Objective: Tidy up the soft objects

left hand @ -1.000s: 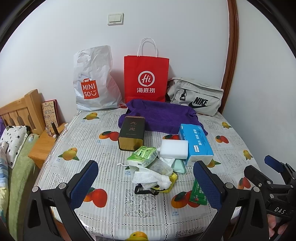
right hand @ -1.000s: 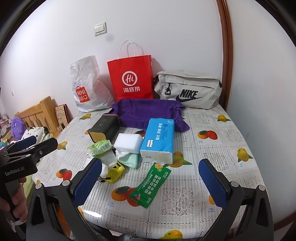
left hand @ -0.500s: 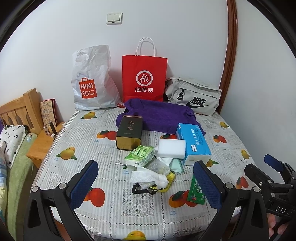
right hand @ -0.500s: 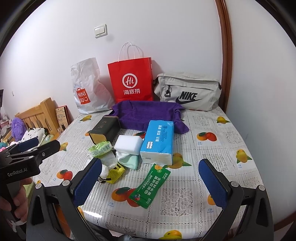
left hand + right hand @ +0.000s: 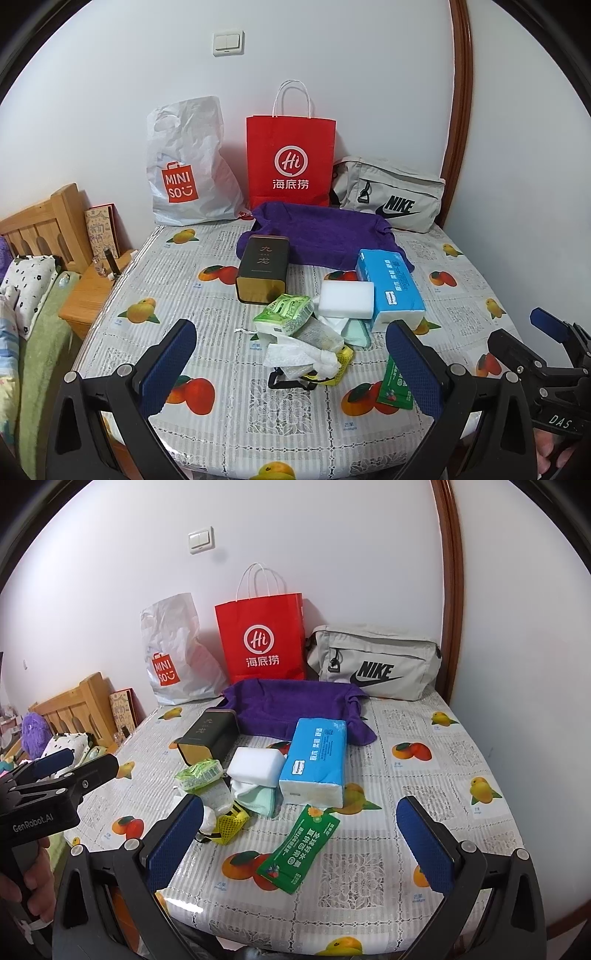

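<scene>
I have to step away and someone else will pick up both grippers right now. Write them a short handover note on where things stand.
Left gripper: open, empty, held over the near edge of the table.
Right gripper: open, empty, also at the near edge.

Things: the soft items lie in a loose pile mid-table: blue tissue pack, white sponge, green wipes pack, pale green cloth. The green sachet lies apart, nearest the right gripper. The purple towel is spread behind, in front of the red paper bag, white plastic bag and grey pouch.

Done: nothing visibly sorted.
Left: everything.
</scene>
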`<state>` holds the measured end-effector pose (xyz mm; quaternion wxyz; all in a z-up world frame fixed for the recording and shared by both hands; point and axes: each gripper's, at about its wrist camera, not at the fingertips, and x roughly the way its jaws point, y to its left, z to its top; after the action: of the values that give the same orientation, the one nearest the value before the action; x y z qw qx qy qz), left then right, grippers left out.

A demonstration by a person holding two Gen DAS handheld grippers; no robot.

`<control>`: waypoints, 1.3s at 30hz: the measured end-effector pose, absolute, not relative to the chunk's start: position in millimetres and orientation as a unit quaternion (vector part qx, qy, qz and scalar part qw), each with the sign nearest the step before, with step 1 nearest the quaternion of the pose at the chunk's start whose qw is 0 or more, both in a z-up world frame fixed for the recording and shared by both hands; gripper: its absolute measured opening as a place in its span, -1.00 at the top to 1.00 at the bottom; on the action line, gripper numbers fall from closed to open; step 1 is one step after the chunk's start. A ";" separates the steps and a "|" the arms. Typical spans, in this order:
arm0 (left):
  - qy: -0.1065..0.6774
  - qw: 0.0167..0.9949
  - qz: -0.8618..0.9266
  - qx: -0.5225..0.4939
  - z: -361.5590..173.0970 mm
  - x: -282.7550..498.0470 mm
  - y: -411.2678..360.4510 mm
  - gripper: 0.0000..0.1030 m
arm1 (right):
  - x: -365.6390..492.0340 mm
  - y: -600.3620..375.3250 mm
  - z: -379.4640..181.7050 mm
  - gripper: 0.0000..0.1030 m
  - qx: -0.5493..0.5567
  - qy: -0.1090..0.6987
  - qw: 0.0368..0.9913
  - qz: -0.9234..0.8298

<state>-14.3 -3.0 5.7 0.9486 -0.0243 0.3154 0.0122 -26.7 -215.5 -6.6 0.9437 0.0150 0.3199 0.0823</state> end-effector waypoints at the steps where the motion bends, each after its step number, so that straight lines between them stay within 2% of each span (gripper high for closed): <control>1: 0.316 0.948 0.013 -0.024 5.3 -14.1 -2.9 -1.00 | -26.8 -215.5 -6.3 -1.00 0.015 0.320 0.944 0.082; 32: 0.317 0.948 0.014 -0.028 -4.9 -5.6 5.7 -1.00 | -16.2 -220.1 -16.9 -1.00 0.035 0.320 0.943 0.088; 39: 0.329 0.943 0.007 -0.039 -18.8 6.3 15.3 -1.00 | 3.6 -218.1 -44.1 -1.00 0.034 0.364 0.926 0.094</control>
<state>6.3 15.3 -18.8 0.9434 -0.0395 0.3292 0.0072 3.6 -218.1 -44.1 0.9259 0.0343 0.3642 0.0938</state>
